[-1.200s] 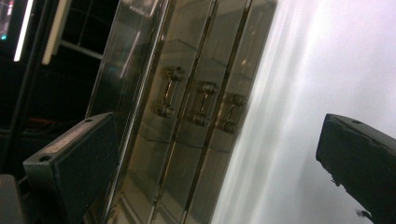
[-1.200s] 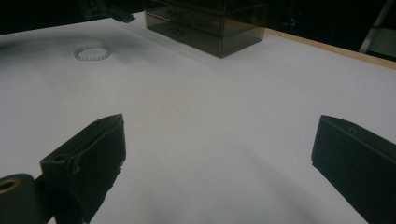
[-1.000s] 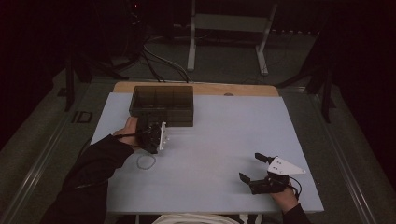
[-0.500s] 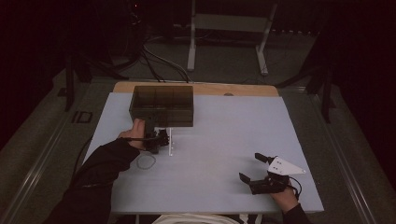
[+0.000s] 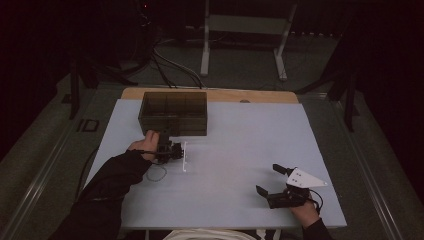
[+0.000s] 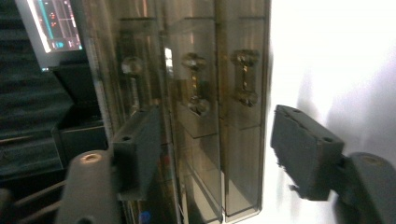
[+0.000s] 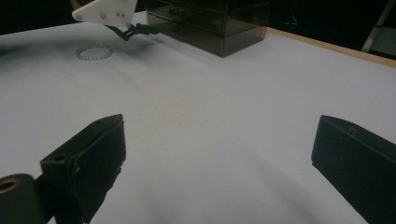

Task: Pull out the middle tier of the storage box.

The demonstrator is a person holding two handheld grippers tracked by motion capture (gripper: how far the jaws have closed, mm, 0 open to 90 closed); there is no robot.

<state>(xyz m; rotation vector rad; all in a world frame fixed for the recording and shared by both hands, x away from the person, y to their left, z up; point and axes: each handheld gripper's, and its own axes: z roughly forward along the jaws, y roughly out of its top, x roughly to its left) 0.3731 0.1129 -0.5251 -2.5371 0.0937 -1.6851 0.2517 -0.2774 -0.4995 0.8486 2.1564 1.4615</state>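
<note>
High view, worktop (image 5: 235, 150) seen from the person's side. Toward the far left corner stands a dark, see-through drawer box (image 5: 173, 113), its back close to the far edge, where a strip of bare wood shows beyond the pale cover. In the left gripper view the box (image 6: 205, 116) fills the middle of the frame, turned on its side by the camera; three small knobs (image 6: 194, 79) show on its drawer fronts.

Just in front of the box, nearer the person, the left tongs (image 5: 176, 150) are held by the left hand (image 5: 145, 147), whose dark sleeve comes in from the near left corner. Their jaws have just been closing and stand partly open; in the left gripper view the left tongs (image 6: 212, 149) have one jaw on each side of the box's front, with a gap visible beside each jaw, so no pressing on the box can be made out. A small beaded ring (image 5: 156, 173) lies on the worktop just nearer the person than the left tongs; it appears again in the right gripper view (image 7: 95, 51).

Near the near right corner, well apart from the box, the right tongs (image 5: 272, 180) rest in the right hand (image 5: 305, 210), jaws spread wide. In the right gripper view the right tongs (image 7: 217, 154) have only bare worktop between the jaws.
</note>
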